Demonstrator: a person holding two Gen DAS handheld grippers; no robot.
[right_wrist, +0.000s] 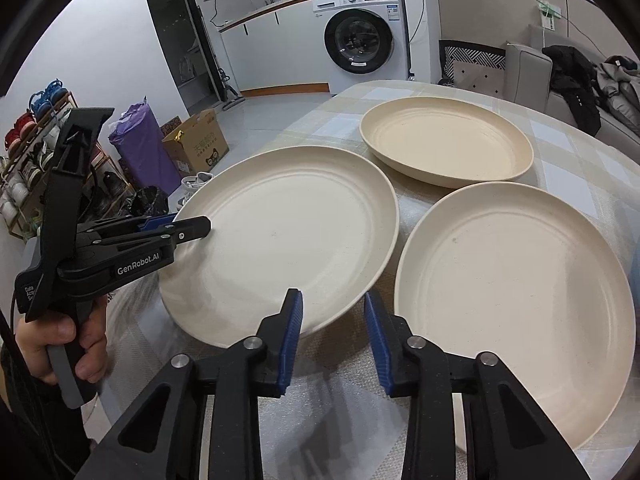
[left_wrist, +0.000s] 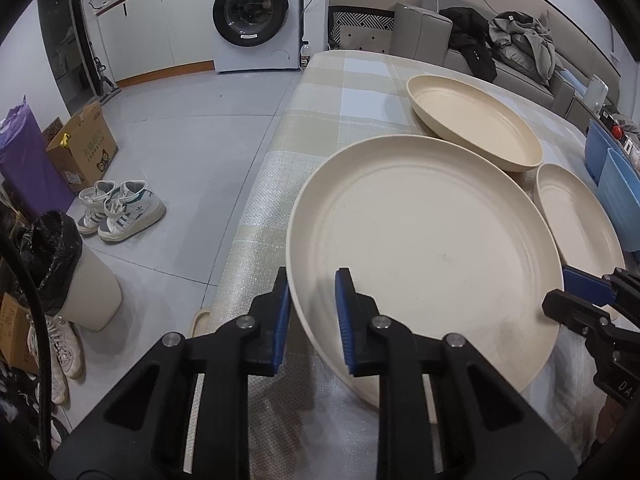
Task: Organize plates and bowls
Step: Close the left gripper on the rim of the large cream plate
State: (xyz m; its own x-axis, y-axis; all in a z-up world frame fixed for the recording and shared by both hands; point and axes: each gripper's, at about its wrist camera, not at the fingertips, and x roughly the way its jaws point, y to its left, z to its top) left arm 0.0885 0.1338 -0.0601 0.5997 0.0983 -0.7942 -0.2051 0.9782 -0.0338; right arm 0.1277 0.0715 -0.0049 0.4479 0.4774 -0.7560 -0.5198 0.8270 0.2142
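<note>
Three cream plates lie on the checked tablecloth. The large left plate [left_wrist: 424,248] [right_wrist: 284,236] has its near-left rim between the fingers of my left gripper [left_wrist: 312,312] [right_wrist: 188,228], whose jaws are open around the rim with a gap. A second plate [right_wrist: 516,272] [left_wrist: 576,212] lies to its right. A deeper plate [left_wrist: 476,124] [right_wrist: 448,144] lies behind them. My right gripper [right_wrist: 334,332] [left_wrist: 576,288] is open and empty, above the gap between the two near plates.
The table [left_wrist: 360,92] edge runs along the left, with floor below. A bin with a black bag [left_wrist: 68,272], shoes [left_wrist: 120,208] and a cardboard box [left_wrist: 84,144] stand on the floor. A blue box [left_wrist: 616,176] sits at the right. A washing machine [right_wrist: 360,36] and sofa stand behind.
</note>
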